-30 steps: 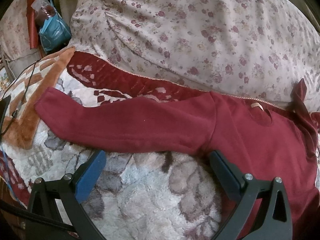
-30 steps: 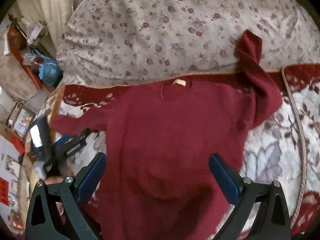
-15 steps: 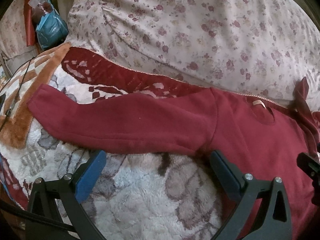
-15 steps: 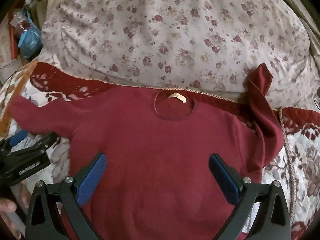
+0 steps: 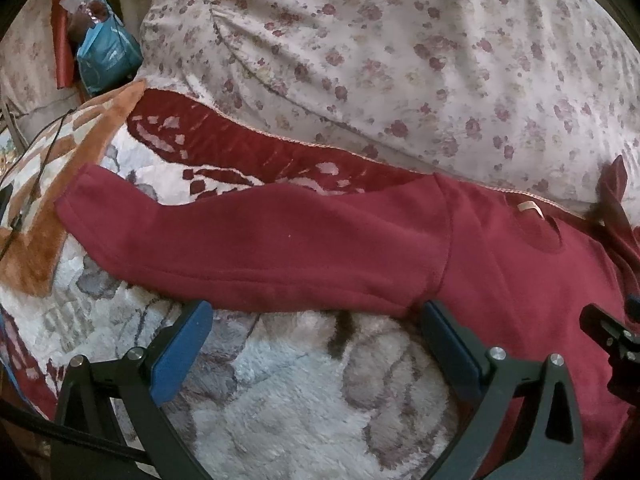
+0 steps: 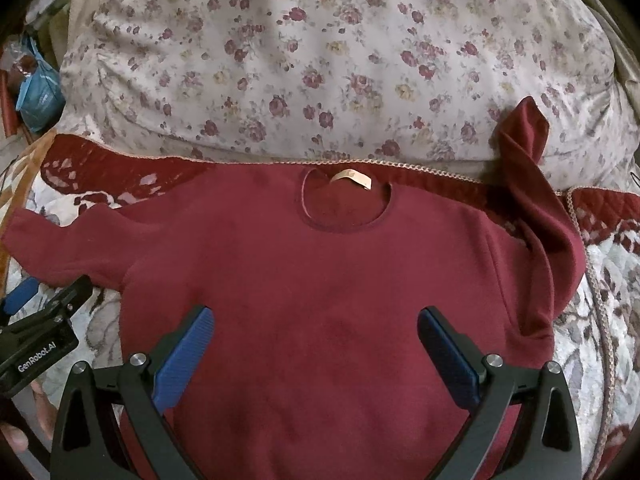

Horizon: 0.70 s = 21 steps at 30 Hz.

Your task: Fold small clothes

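Left hand-held gripper (image 5: 316, 344), jaws wide apart and empty, above a fluffy patterned blanket (image 5: 280, 392). A dark red sweater (image 5: 500, 264) lies flat, its sleeve (image 5: 256, 248) stretched leftward. Floral duvet (image 5: 400, 52) behind; right hand-held gripper (image 5: 612, 336) at right edge.

Both grippers look like the same build: the left gripper (image 5: 316, 320) and right gripper (image 6: 316, 324) have black A-shaped frames with triangular cutouts, silver screw heads near the top, and ribbed blue pads (image 6: 184, 360). White "GenRobot.AI" lettering (image 6: 35, 357) shows at lower left of the right wrist view.
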Tool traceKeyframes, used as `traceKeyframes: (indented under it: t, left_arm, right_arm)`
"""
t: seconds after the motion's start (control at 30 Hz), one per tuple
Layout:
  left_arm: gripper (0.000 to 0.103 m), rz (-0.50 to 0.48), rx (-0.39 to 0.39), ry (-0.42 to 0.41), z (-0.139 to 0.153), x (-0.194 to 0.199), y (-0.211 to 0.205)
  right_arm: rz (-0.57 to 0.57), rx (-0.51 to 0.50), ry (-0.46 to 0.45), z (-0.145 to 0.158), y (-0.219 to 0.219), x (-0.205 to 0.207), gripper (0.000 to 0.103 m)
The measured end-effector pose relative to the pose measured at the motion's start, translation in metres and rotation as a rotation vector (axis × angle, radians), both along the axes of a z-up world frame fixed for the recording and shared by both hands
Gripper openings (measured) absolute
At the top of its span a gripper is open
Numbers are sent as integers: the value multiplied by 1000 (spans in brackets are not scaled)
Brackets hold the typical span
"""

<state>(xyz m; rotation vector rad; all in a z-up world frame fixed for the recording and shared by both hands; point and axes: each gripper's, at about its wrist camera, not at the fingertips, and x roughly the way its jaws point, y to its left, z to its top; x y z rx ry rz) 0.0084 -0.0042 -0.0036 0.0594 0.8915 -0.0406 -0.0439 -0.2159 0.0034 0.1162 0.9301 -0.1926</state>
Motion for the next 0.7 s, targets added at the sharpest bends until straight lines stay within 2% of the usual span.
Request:
traceKeyframes:
  t: [0.47, 0.7]
  left_arm:
    - [103, 9, 16, 24, -1, 3, -1]
    - [103, 27, -12, 7, -1, 5, 5]
  right_arm:
    - [-13, -18, 7, -2, 1, 3, 103]
    - [-7, -24, 20, -5, 1, 5, 103]
